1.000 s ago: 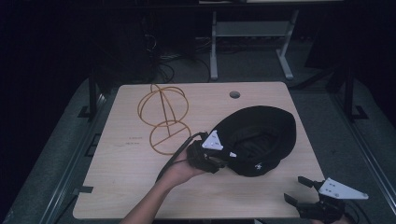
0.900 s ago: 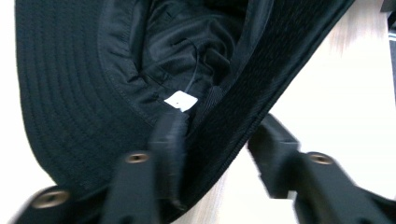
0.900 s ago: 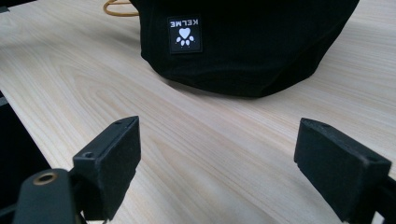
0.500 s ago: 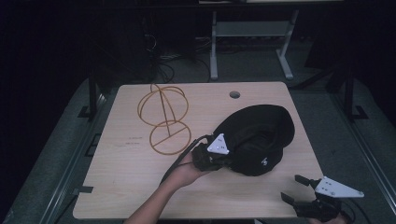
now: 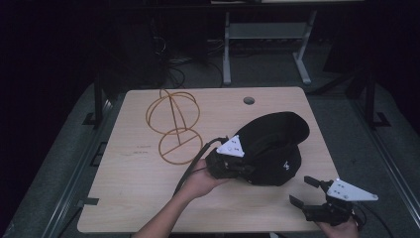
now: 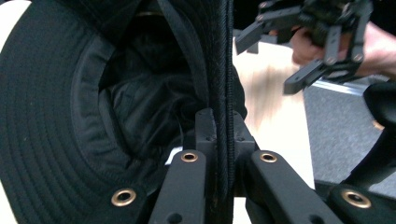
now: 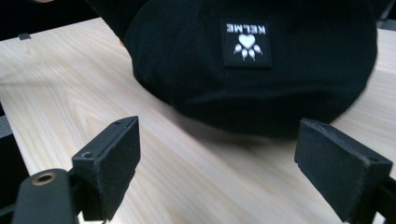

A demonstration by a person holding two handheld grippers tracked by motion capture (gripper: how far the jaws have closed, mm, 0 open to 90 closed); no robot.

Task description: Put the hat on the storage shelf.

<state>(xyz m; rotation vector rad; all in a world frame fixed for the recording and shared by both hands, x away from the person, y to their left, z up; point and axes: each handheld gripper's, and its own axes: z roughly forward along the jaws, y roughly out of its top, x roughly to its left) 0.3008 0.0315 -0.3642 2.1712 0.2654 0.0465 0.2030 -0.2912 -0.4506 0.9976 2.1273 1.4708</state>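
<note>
A black bucket hat [image 5: 277, 141] lies on the wooden table [image 5: 129, 198], right of centre, tipped so its hollow faces left. My left gripper [image 5: 246, 171] is shut on the hat's near brim. In the left gripper view the jaws clamp the stitched brim edge [image 6: 223, 93], with the hat's dark inside [image 6: 70, 116] to the left. My right gripper [image 5: 300, 191] stands open at the table's front right edge, a short way from the hat. In the right gripper view its wide-apart pads [image 7: 112, 154] frame bare table below the hat's crown [image 7: 187, 60] and its white logo patch [image 7: 246, 44].
A gold wire hat stand [image 5: 173, 126] stands on the table's left half, behind my left hand. A round cable hole [image 5: 248, 100] sits near the far edge. Beyond the table are a grey metal frame [image 5: 267, 34] and dark floor.
The left gripper has closed on the hat's brim and shifted a little right and up, tipping the hat. The right gripper has drifted slightly left, toward the hat.
</note>
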